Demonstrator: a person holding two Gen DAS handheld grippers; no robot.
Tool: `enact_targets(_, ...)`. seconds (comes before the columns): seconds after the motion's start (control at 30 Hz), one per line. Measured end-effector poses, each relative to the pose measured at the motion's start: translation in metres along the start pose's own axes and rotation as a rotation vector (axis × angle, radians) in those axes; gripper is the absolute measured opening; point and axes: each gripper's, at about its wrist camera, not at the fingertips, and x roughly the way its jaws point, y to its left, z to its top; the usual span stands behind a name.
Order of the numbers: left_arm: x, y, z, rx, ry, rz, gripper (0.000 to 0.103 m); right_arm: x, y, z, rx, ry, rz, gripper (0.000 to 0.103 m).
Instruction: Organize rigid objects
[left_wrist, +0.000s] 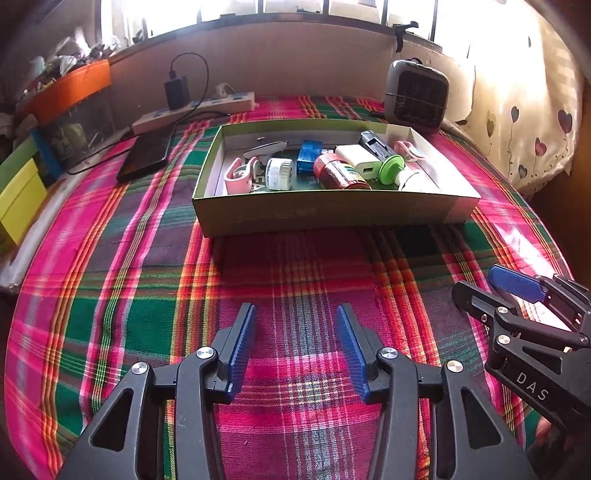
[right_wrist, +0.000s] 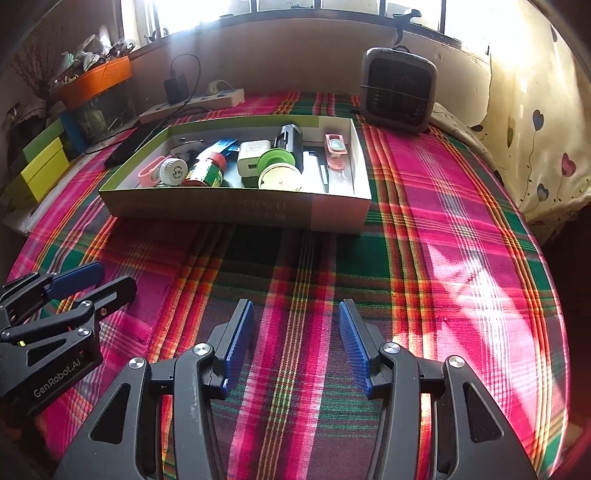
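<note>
A shallow green cardboard box (left_wrist: 332, 216) (right_wrist: 236, 210) stands on the plaid cloth ahead of both grippers. It holds several rigid items: a red jar (left_wrist: 338, 173) (right_wrist: 205, 170), a white charger (left_wrist: 360, 158) (right_wrist: 251, 157), a blue box (left_wrist: 309, 155), a pink clip (left_wrist: 240, 177), a white round cap (left_wrist: 279, 173) (right_wrist: 173, 170), a green-lidded bottle (left_wrist: 393, 166) (right_wrist: 277, 166) and a black device (left_wrist: 376, 146) (right_wrist: 290, 142). My left gripper (left_wrist: 295, 314) (right_wrist: 105, 277) is open and empty, well short of the box. My right gripper (right_wrist: 295, 308) (left_wrist: 480, 282) is open and empty beside it.
A black phone (left_wrist: 146, 155) and a white power strip (left_wrist: 195, 110) with a plugged charger lie at the back left. A grey fan heater (left_wrist: 415, 96) (right_wrist: 399, 90) stands at the back right. Coloured boxes (left_wrist: 18, 188) and an orange tray (left_wrist: 70, 90) line the left edge.
</note>
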Motion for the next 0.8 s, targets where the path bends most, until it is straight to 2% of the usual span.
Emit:
enact_targets(0.23,-0.0001,-0.0027,-0.0004,0.008,-0.006,0.021,0.048,-0.002,-0.0007,-0.0038,-0.003,-0.005,-0.018,0.049)
enact_targets(0.27,-0.0001,-0.0029,-0.0007,0.008,-0.005,0.019,0.049,-0.0019,-0.0005,-0.004,-0.003,-0.004,-0.024,0.053)
enact_targets(0.3,0.0003,-0.0023,-0.0003,0.007,-0.005,0.017,0.049,-0.0016,-0.0011,-0.0042,0.002,0.0,-0.033,0.063)
enact_targets(0.37,0.0004,-0.0026,-0.0004,0.009,-0.005,0.018,0.049,0.0,-0.0058,-0.0039,0.026,0.009,-0.045,0.072)
enact_targets(0.4,0.0004,-0.0029,-0.0005,0.01,-0.005,0.017,0.05,0.0005,-0.008,-0.0037,0.035,0.011,-0.044,0.073)
enact_targets(0.8,0.0013,-0.0041,-0.0012,0.009,-0.005,0.013,0.051,0.0002,-0.0072,-0.0034,0.032,0.012,-0.047,0.074)
